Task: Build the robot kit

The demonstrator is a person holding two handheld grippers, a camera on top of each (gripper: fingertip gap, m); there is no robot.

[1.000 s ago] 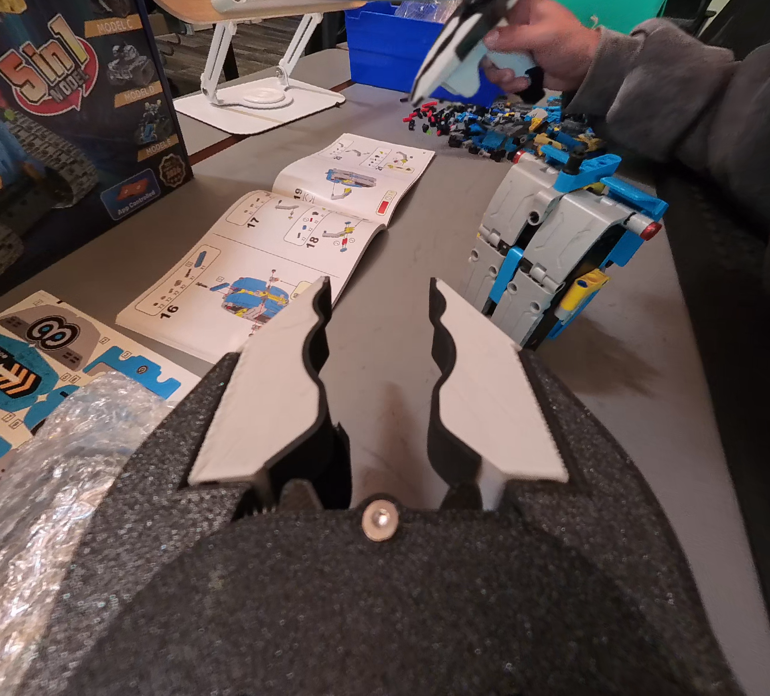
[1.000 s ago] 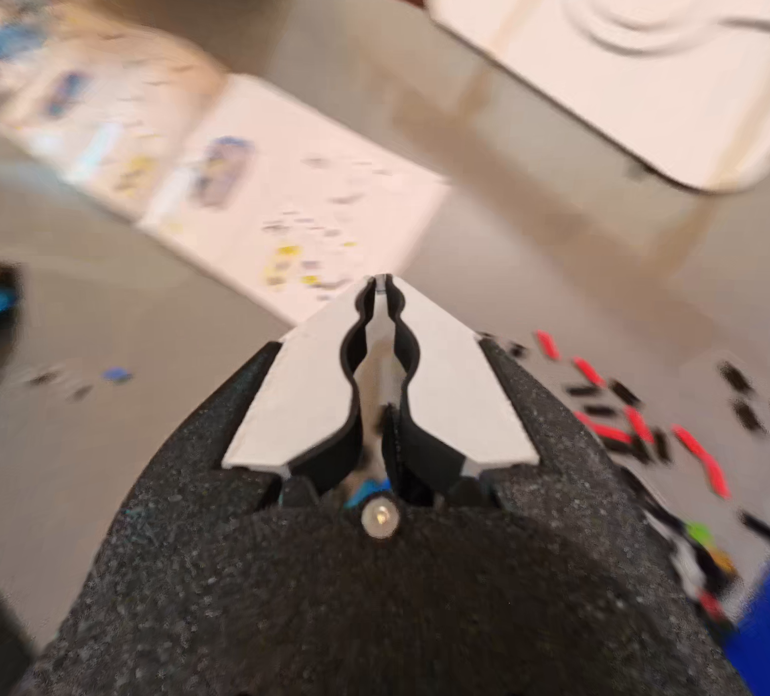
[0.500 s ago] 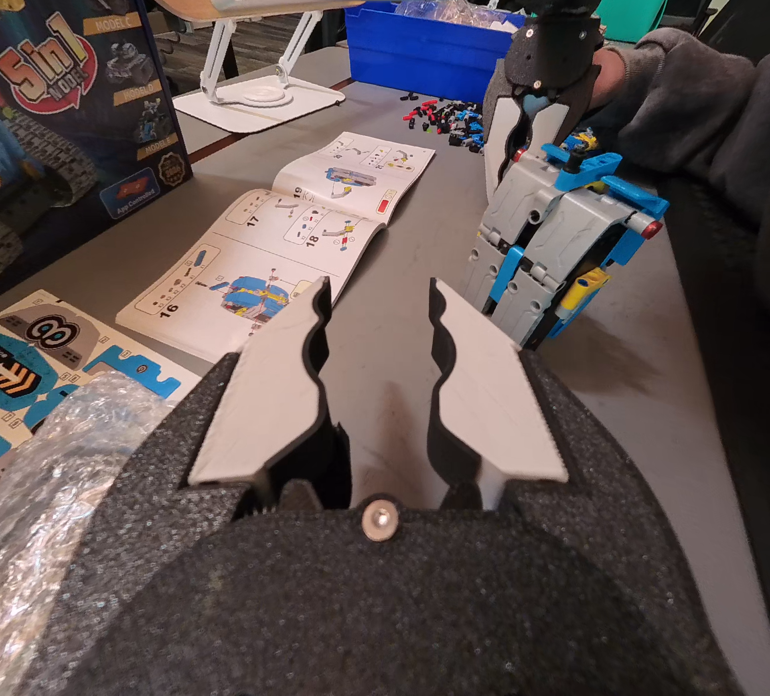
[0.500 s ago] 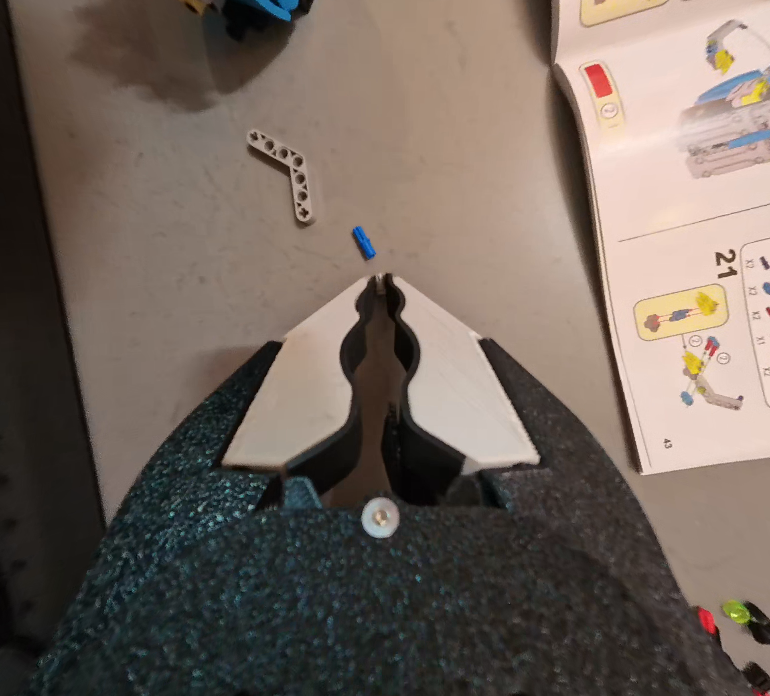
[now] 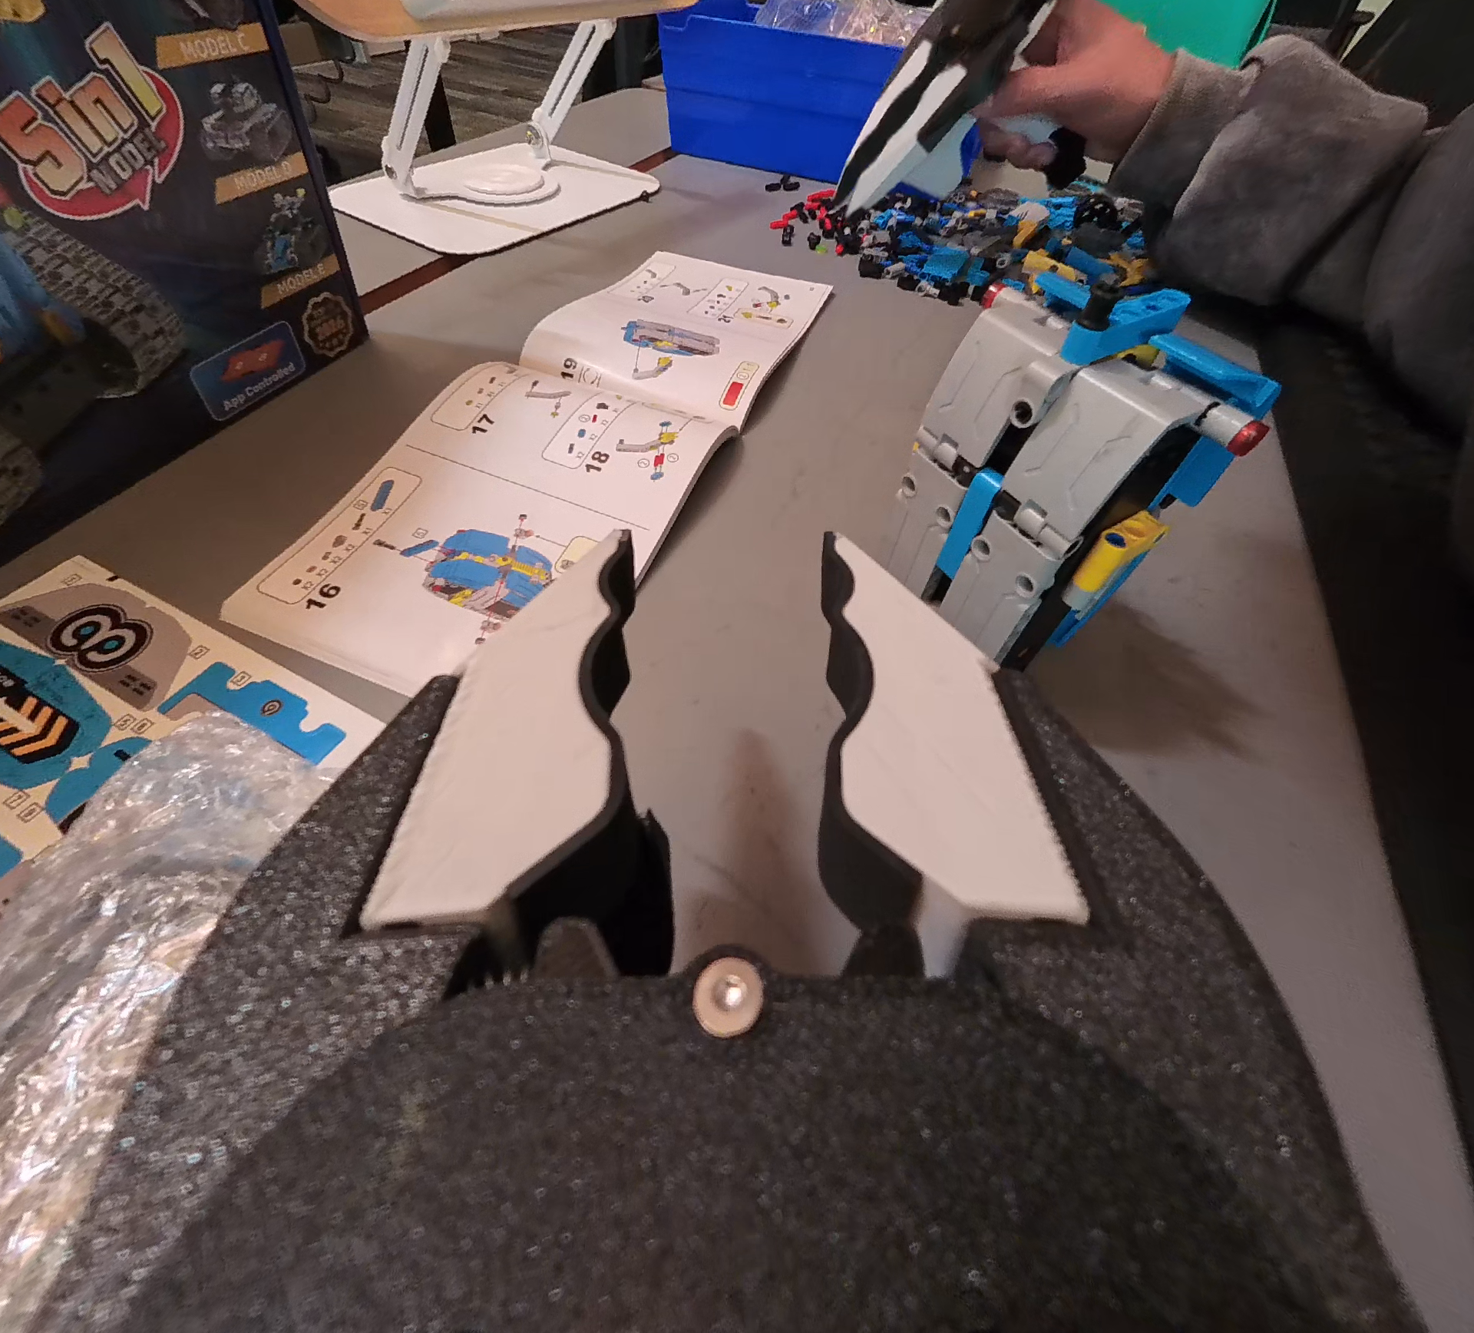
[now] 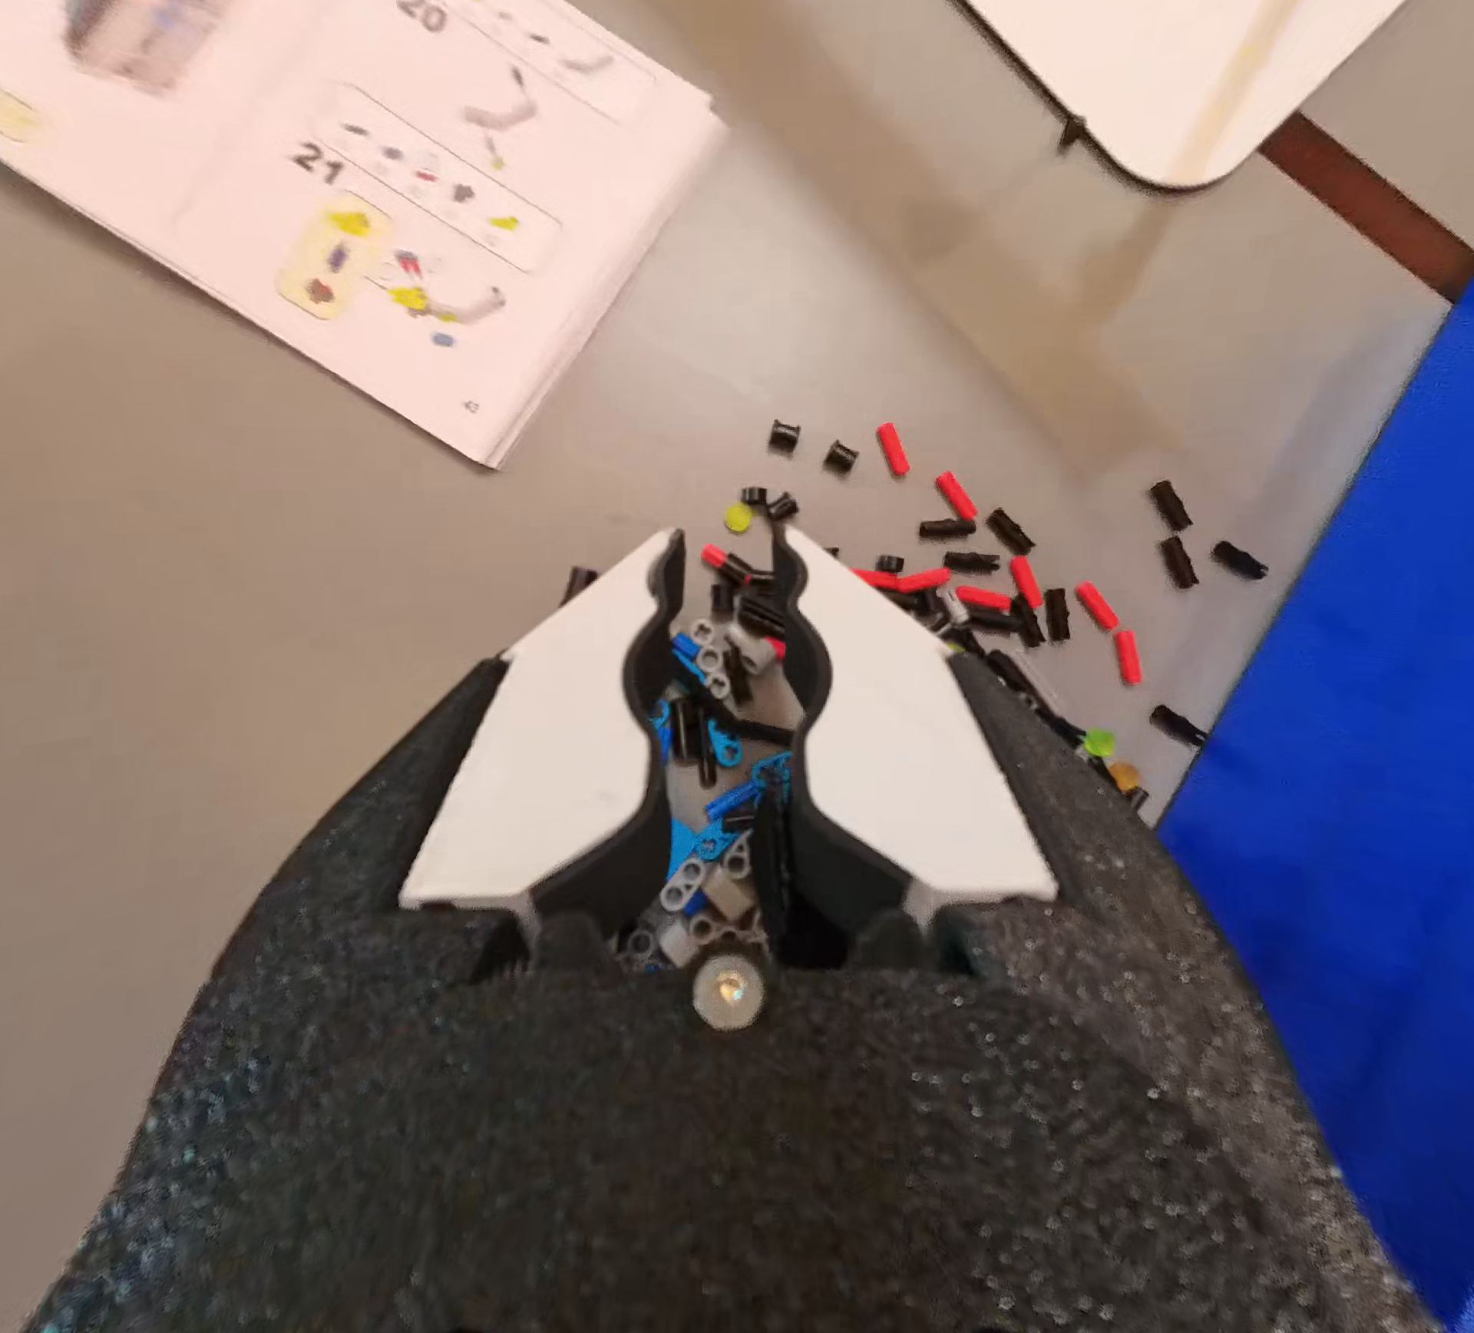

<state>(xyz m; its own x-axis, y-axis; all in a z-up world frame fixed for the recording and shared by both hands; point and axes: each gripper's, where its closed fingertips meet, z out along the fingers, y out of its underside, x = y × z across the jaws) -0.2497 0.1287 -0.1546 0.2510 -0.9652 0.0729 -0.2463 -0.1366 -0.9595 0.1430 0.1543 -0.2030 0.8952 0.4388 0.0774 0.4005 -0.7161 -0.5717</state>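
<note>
My left gripper [image 5: 726, 545] is open and empty, low over the grey table [image 5: 742, 696]. It sits between an open instruction booklet [image 5: 558, 465] on its left and a grey and blue brick-built model [image 5: 1061, 465] on its right. My right gripper [image 6: 726, 537] is partly open and empty, pointing down over a pile of small black, red, blue and grey building parts [image 6: 957, 577]. In the left wrist view the right gripper [image 5: 853, 194] is held by a hand [image 5: 1077, 82], its tips at the near edge of that pile [image 5: 997, 242].
A blue bin [image 5: 758, 74] stands behind the pile and fills the right side of the right wrist view [image 6: 1356, 736]. A white stand [image 5: 494, 178] is at the back, a printed toy box [image 5: 120, 178] at left. A sticker sheet [image 5: 120, 656] and clear bag [image 5: 104, 936] lie near left. Tip to tip, the grippers are about 40 centimeters apart.
The right gripper has swung from the table beside the model back to the parts pile, and its jaws have gone from shut to partly open. The left gripper has not moved.
</note>
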